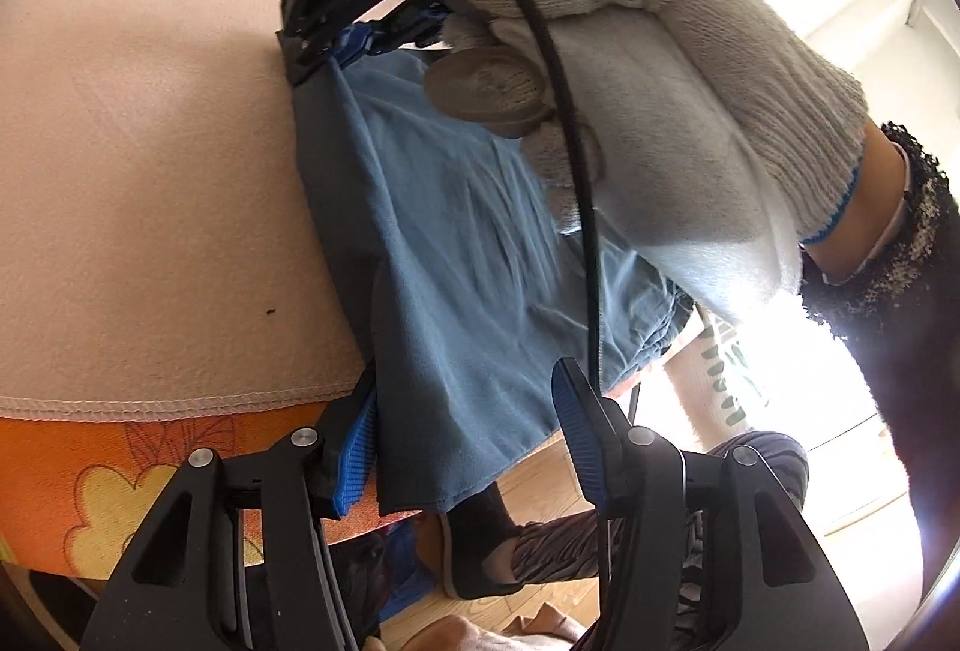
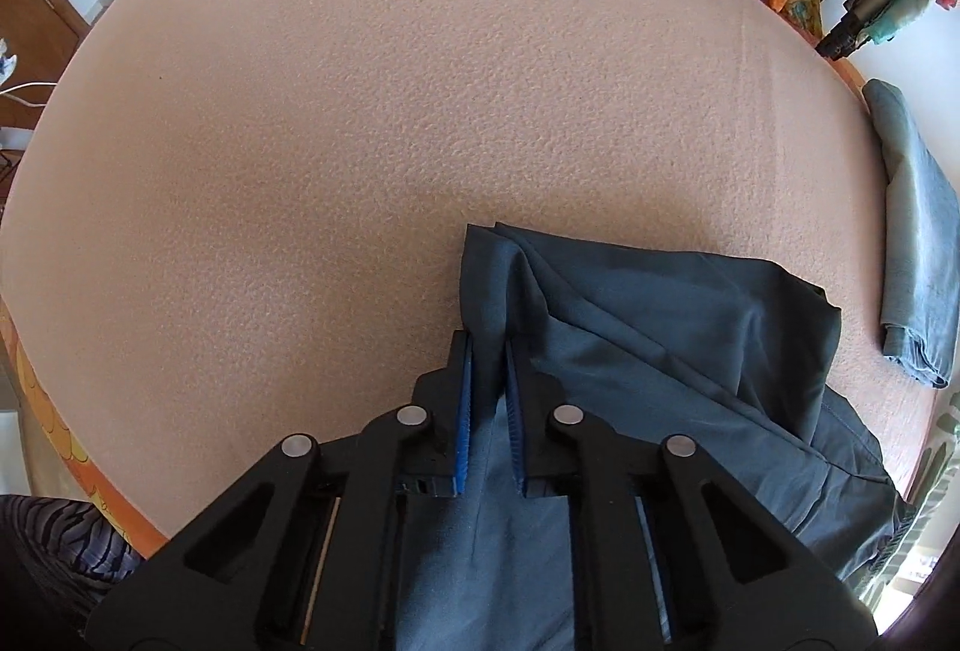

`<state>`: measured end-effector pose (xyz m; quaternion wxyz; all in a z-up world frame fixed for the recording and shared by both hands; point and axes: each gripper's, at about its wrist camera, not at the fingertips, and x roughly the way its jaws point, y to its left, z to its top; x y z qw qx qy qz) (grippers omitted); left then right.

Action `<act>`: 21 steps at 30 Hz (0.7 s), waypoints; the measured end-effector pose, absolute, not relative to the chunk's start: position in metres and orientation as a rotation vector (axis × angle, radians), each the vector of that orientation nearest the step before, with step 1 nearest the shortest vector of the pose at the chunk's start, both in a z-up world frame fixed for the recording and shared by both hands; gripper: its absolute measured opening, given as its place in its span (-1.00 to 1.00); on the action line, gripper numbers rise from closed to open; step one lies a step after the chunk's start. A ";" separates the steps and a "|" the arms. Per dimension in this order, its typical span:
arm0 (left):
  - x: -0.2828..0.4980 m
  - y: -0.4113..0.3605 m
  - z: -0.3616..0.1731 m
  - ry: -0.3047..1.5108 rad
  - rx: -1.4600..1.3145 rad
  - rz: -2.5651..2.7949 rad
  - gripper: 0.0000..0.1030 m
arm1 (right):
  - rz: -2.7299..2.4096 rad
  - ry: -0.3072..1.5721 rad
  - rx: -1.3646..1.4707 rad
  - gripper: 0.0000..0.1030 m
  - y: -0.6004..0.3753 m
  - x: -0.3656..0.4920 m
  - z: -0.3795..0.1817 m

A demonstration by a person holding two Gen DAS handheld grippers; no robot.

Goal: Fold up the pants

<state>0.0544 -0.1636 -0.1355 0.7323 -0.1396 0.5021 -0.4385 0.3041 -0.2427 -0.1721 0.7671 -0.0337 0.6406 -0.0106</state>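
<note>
**Pants strung between two claws along the table's near edge**

While the right claw (image 2: 487,369) pinches a raised fold of the blue pants (image 2: 660,327) shut between its pads, the left claw (image 1: 468,435) stands half open around the far end of the same cloth, not yet pressing. The pants lie lengthwise between the two, near the table (image 2: 360,111) edge, so the left claw must close before any lift.
</note>
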 end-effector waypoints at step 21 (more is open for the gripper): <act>0.052 -0.178 -0.084 0.963 -0.382 -1.193 -0.84 | 0.120 1.059 0.283 -0.93 -0.323 0.249 -0.046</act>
